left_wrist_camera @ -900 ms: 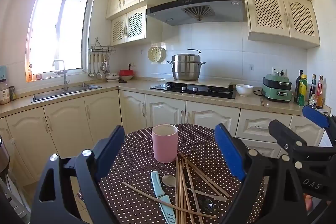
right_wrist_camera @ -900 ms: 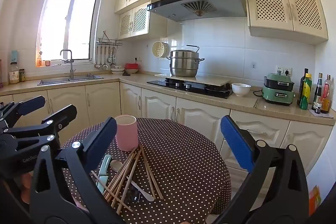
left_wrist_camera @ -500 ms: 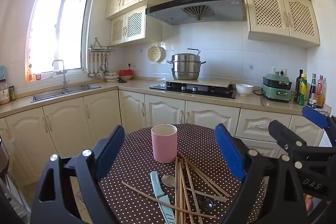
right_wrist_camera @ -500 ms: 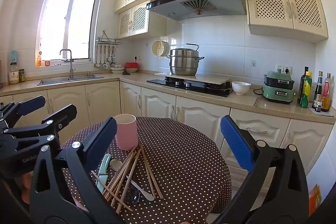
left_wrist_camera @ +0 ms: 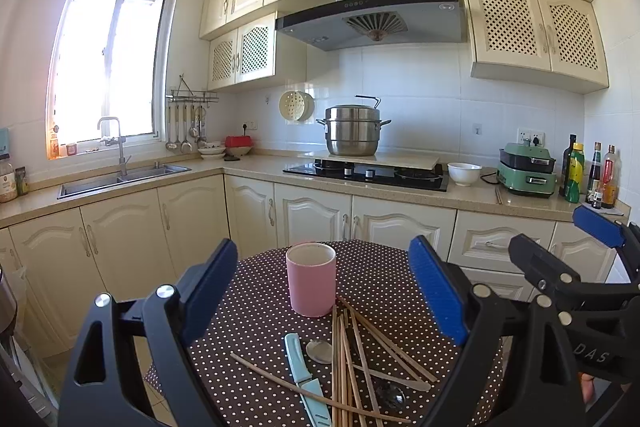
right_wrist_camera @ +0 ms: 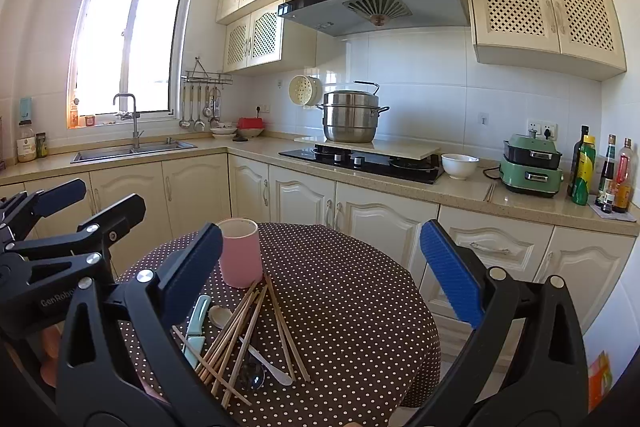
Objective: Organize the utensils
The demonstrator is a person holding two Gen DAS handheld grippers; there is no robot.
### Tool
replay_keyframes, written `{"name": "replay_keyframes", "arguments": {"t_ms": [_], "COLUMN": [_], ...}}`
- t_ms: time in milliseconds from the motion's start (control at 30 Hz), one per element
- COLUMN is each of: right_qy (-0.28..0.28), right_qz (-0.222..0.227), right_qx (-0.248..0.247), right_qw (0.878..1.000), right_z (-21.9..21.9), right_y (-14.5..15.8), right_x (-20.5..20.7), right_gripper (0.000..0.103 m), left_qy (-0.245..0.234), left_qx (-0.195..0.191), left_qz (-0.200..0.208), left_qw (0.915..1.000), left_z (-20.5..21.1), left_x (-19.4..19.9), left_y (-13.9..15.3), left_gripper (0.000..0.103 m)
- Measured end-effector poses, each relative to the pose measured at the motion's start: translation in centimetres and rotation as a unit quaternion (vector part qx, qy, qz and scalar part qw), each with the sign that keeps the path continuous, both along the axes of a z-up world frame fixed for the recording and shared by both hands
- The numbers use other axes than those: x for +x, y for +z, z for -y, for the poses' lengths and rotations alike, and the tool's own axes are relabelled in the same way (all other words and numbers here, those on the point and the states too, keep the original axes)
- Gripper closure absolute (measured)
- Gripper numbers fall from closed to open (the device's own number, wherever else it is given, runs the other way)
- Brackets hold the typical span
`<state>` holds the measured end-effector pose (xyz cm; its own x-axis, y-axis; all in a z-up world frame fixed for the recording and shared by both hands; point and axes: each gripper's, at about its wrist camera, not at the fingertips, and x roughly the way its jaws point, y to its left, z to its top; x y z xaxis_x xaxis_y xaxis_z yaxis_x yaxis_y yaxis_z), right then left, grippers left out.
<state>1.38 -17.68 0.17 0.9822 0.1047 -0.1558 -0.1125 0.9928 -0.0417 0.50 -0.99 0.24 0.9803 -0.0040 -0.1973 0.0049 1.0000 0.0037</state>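
Around my landmark, the pink cylindrical cup (left_wrist_camera: 311,285), almost nothing has shifted over the last second: the loose wooden chopsticks (left_wrist_camera: 347,359), mint-handled knife (left_wrist_camera: 306,379) and metal spoon (left_wrist_camera: 320,351) lie untouched just in front of it. My left gripper (left_wrist_camera: 320,301) and right gripper (right_wrist_camera: 320,269) still hover spread wide and empty, so sorting hasn't begun.

Both hand-held grippers — left (left_wrist_camera: 320,291), right (right_wrist_camera: 320,259) — agape, side by side

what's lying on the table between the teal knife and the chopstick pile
A spoon, its bowl beside the teal knife handle and against the chopstick pile; clearest in the left wrist view.
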Motion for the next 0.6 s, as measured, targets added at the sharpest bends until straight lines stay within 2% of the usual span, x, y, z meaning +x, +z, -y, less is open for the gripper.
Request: {"name": "replay_keyframes", "arguments": {"t_ms": [600], "right_qy": [0.008], "right_qz": [-0.015], "right_qx": [0.004], "right_qw": [1.0], "right_z": [-0.2], "right_y": [0.4], "right_x": [2.6], "right_gripper": [0.006], "left_qy": [0.006], "left_qx": [0.0], "left_qz": [-0.008], "left_qw": [0.9999], "left_z": [-1.1], "left_x": [2.4], "left_y": [0.1], "left_gripper": [0.017]}}
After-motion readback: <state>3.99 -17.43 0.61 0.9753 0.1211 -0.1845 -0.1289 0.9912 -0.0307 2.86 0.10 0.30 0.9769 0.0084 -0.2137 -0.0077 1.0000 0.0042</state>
